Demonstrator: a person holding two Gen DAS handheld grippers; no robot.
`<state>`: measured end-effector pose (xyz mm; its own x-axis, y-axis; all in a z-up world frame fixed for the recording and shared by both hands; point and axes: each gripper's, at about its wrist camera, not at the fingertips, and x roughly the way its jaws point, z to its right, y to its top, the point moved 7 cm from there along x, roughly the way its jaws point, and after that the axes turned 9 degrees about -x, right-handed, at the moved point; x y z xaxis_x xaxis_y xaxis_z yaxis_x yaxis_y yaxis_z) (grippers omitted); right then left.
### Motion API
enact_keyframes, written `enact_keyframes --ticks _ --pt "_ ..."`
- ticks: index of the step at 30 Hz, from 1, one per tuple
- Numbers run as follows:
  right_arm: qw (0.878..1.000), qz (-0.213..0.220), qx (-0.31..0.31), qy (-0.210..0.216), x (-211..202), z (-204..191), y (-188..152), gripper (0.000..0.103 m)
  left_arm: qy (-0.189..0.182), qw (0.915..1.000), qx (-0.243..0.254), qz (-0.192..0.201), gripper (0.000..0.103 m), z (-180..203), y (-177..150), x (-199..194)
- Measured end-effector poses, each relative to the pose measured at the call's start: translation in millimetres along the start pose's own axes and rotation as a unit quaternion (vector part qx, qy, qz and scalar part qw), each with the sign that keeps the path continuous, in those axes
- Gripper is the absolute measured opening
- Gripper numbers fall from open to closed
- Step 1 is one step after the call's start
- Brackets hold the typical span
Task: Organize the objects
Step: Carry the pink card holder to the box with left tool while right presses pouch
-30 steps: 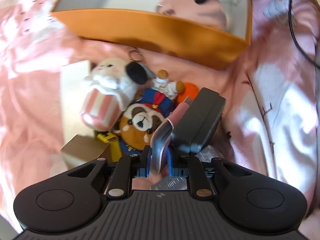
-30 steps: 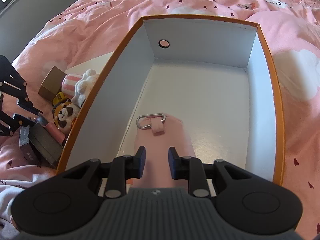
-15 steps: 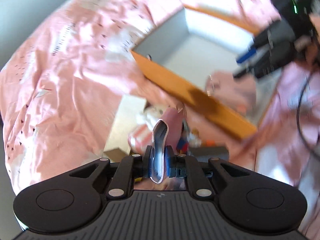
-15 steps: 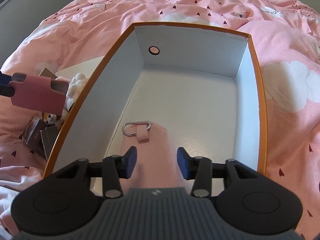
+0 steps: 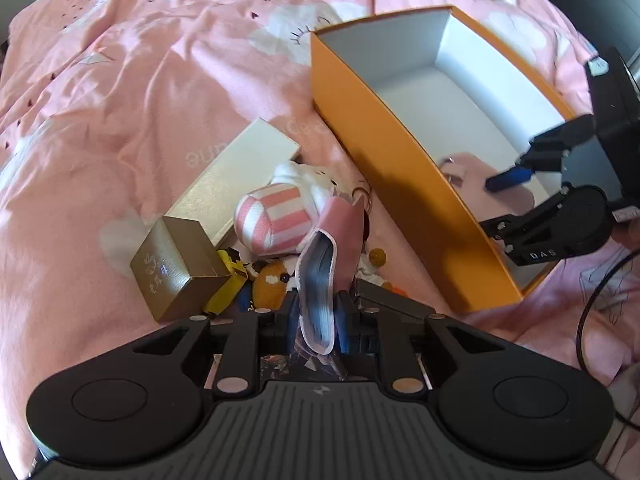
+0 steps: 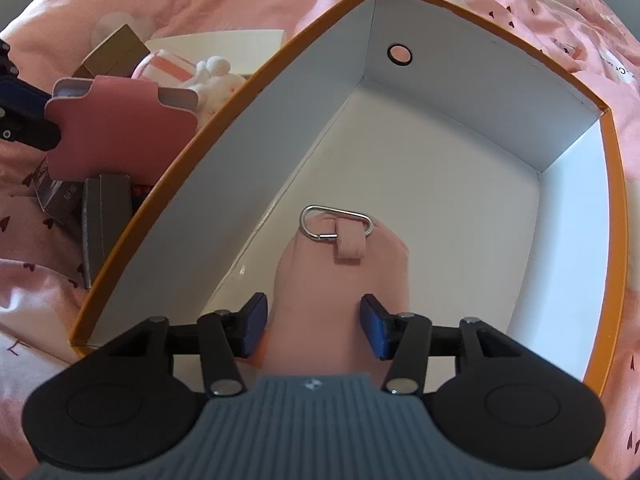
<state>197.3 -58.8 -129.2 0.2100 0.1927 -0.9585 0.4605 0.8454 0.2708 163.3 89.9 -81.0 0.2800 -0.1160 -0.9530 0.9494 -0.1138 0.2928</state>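
orange box (image 6: 136, 224): pink pouch (image 6: 344, 280) contained | left hand-held gripper (image 5: 316, 316): clamped on pink case (image 5: 324, 264) | right hand-held gripper (image 6: 314, 322): spread wide around pouch

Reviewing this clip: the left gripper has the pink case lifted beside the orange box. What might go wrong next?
1. The left gripper pinches the pink case only at one end, so it may swivel or slip.
2. The orange box wall stands in the way; the case could clip its rim.
3. The open right gripper straddles the pink pouch inside, crowding the drop spot.
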Motion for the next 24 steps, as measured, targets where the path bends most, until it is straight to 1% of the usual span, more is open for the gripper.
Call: enact_keyframes --ticks 2,3,4,5,7,8,10,13,14,15,16,17,18,20,22,24 --pt "1.0 -0.004 -0.02 -0.013 4 -3 1 0.066 0.006 0.9996 0.027 -0.006 0.038 5 1 1" --pt "0.999 -0.007 -0.029 -0.02 5 -4 1 0.066 0.009 0.9991 0.041 -0.007 0.043 8 3 2" --pt "0.999 -0.01 -0.037 -0.025 7 -5 0 0.066 0.012 0.9984 0.054 -0.009 0.054 10 6 3" --pt "0.999 -0.014 -0.041 -0.026 8 -5 0 0.066 0.016 0.9977 0.065 -0.006 0.056 12 9 3" --pt "0.998 -0.023 -0.053 -0.032 10 -5 1 0.066 0.027 0.9951 0.095 -0.008 0.057 17 17 5" --pt "0.997 -0.028 -0.062 -0.039 11 -4 2 0.066 0.031 0.9936 0.108 -0.015 0.058 20 21 7" --pt "0.994 -0.039 -0.082 -0.057 14 -3 5 0.066 0.027 0.9913 0.123 -0.039 0.059 24 29 14" --pt "0.992 -0.05 -0.098 -0.067 20 -1 8 0.066 0.02 0.9892 0.117 -0.086 0.058 25 38 27" --pt "0.991 -0.052 -0.102 -0.07 22 0 9 0.063 0.019 0.9883 0.114 -0.1 0.055 25 40 31" --pt "0.99 -0.052 -0.104 -0.076 22 1 9 0.054 0.021 0.987 0.111 -0.114 0.051 24 40 34" --pt "0.99 -0.05 -0.104 -0.078 21 1 9 0.051 0.022 0.9859 0.109 -0.124 0.045 23 40 37" --pt "0.991 -0.047 -0.1 -0.073 19 2 9 0.046 0.021 0.9854 0.106 -0.131 0.039 23 40 38" --pt "0.992 -0.042 -0.092 -0.069 15 4 9 0.041 0.019 0.9851 0.102 -0.137 0.037 23 40 39" --pt "0.995 -0.03 -0.073 -0.065 5 9 6 0.035 0.016 0.9851 0.097 -0.141 0.033 23 40 38" --pt "0.997 -0.015 -0.048 -0.06 -9 16 3 0.031 0.017 0.9854 0.096 -0.139 0.031 23 38 36" --pt "0.999 -0.001 -0.016 -0.046 -22 24 -3 0.029 0.017 0.9862 0.088 -0.139 0.029 23 36 34"
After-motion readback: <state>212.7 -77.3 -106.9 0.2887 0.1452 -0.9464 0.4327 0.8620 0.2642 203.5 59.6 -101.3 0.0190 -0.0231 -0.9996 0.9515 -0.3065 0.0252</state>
